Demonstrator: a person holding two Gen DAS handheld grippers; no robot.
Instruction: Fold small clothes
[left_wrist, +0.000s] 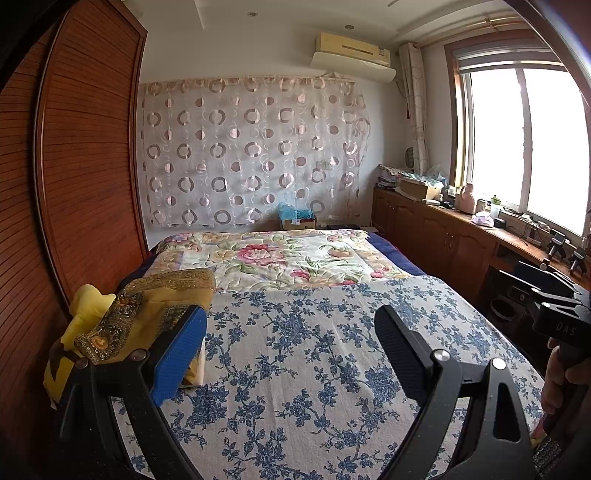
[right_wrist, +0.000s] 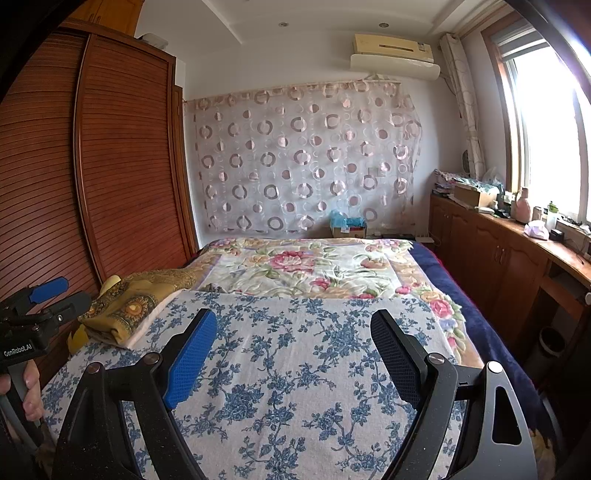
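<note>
Grippers two, left gripper (left_wrist: 291, 332) and right gripper (right_wrist: 293, 336) fingers spread, one yellow clothes pile (left_wrist: 147, 314).

I log: matt woven bedspread (left_wrist: 295, 350); ochre cloth pile (left_wrist: 147, 314), possibly silky; slatted, glossy wood wardrobe (left_wrist: 92, 166); textured blue and black rubbery-looking pads (right_wrist: 192, 358).

L gripper (left_wrist: 291, 325) & R gripper (right_wrist: 293, 328) level (jaws wide, empty).

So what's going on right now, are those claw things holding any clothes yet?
Left gripper open, empty. Right gripper open, empty. Yellow-gold clothes pile untouched at the bed's left edge. Blue-flowered sheet between, nothing in the way.
</note>
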